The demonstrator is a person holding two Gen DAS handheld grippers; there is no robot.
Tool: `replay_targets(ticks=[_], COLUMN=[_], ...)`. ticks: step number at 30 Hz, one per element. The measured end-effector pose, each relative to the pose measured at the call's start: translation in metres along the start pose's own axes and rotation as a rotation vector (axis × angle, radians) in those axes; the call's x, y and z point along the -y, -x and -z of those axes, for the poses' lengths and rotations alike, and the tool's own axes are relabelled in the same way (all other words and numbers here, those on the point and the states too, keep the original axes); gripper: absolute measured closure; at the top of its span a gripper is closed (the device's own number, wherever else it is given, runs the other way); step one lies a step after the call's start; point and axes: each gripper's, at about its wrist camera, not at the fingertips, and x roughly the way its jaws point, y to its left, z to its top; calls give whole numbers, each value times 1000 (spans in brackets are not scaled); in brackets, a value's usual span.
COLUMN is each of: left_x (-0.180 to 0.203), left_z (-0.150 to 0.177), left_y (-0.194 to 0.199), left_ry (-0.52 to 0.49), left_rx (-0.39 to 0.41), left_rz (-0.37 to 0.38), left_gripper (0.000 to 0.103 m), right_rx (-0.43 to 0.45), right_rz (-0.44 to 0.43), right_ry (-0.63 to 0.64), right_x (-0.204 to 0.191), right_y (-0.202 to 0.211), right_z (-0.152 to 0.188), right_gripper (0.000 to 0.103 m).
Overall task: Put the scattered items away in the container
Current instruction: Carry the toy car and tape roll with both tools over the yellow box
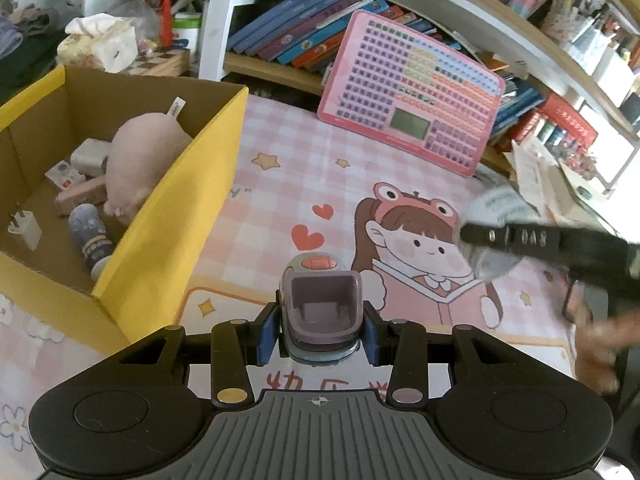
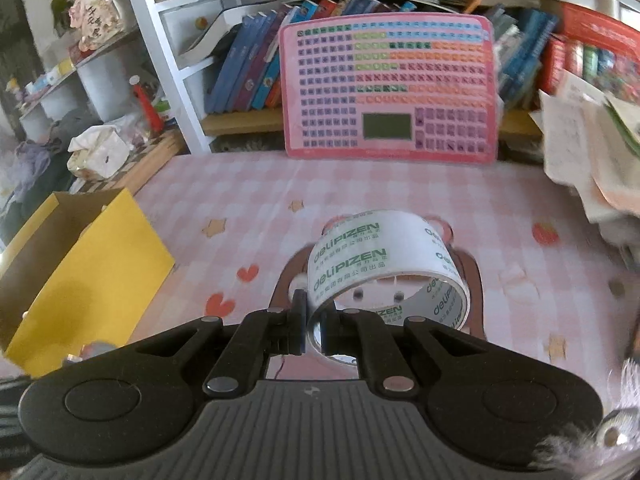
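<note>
Left wrist view is showing our left claw (image 1: 320, 334) clenching a small grey-purple gadget with an orange button (image 1: 319, 304), held just above the pink checked mat (image 1: 280, 184) covering the bench. The yellow cardboard box (image 1: 172, 216) is sitting to the left, already holding a pink plush toy (image 1: 140, 164), a white charger plug (image 1: 25, 229), a small bottle (image 1: 91, 238) and a few packets. In the right wrist view our right claw (image 2: 314, 326) is pinching the wall of a roll of clear printed packing tape (image 2: 384, 264), one finger inside the ring and one outside, lifted off the mat. We are judging that both pickups are done and the carrying step is in hand. Next we are needing to swing each claw leftward over the box opening, clear its rim, then release, taking turns so the claws are not colliding.
</note>
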Motion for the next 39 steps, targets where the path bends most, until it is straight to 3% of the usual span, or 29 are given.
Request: replay_targets(ticks=[16,22,31,39], left_x=[-46,-78,-120,-142], left_z=[18,32,62,80], left_y=[53,77,101,125], left_ry=[-114,-108,-89,-100], left_rx=[24,16,-31,-44], left_rz=[145,203,228,221], left_gripper=[63,63,63,63], right_rx=[-4,-9,-19,-46], right_rz=[82,123,162,143], right_ry=[-71,-81,-95,-113], right_x=[-81,-118,-164,-193], right_y=[72,89,106,115], right_z=[72,97,142,169], right_gripper=[97,97,97,97])
